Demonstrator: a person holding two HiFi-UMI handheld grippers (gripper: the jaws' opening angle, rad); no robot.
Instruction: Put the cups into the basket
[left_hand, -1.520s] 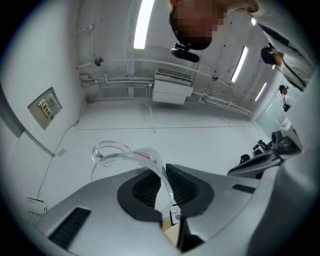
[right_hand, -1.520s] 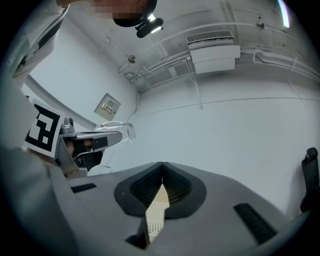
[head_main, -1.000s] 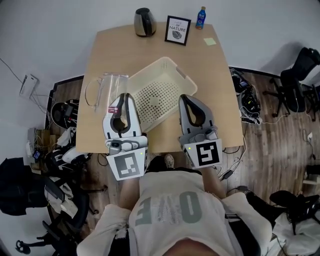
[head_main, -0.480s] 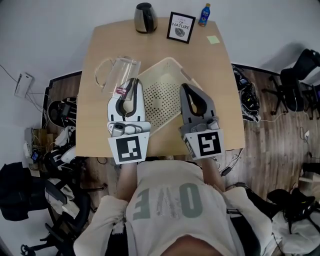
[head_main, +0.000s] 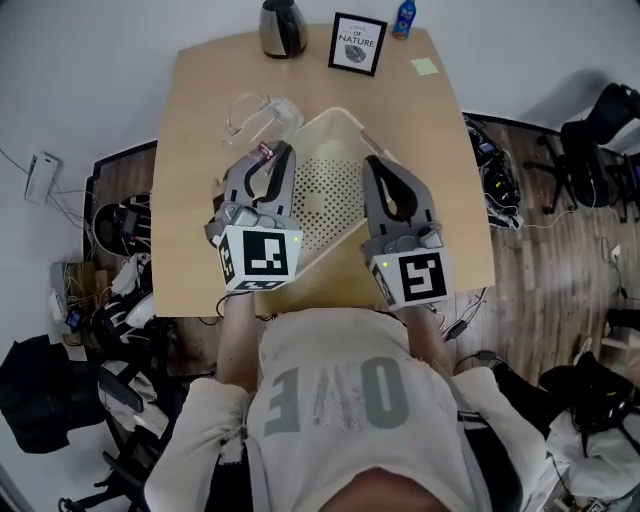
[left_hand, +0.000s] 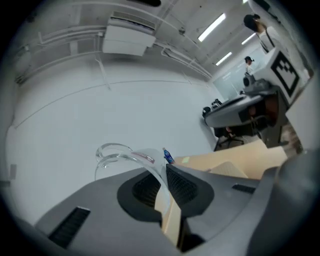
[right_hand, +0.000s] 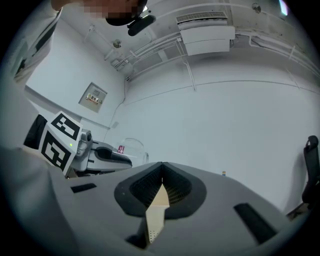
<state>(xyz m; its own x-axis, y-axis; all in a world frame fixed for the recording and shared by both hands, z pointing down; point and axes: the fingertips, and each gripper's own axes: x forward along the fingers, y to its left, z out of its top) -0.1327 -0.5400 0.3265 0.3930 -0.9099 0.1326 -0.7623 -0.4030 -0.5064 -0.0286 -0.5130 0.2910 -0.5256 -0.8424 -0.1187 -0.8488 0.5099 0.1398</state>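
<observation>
**Left claw clamped on the clear cup beside the basket**

My left claw (head_main: 283, 156) is almost closed, its pads pinching the thin wall of the clear cup (head_main: 262, 114). Its own camera shows the rim running straight between the jaws, with the handle curving off to the left. My right claw (head_main: 372, 163) has its jaws together at the tips and holds nothing; through the slit below them I see only a strip of the cream basket (head_main: 325, 200).

From the head view the cup hangs tilted just off the basket's far left rim, over the table (head_main: 195, 110), not inside. The basket's dotted floor lies bare between my two claws.

The cup carries a small red label. The right gripper view catches it side-on, along with the left claw's square-marker cube, but the print is too small to read.

At the table's far edge stand a dark kettle (head_main: 282, 27), a framed picture (head_main: 357, 44) reading "OF NATURE", and a blue bottle (head_main: 403, 19), with a green sticky note (head_main: 424, 66) nearby. Only the head view shows the kettle and the frame; the left gripper view picks up the bottle and the note.
</observation>
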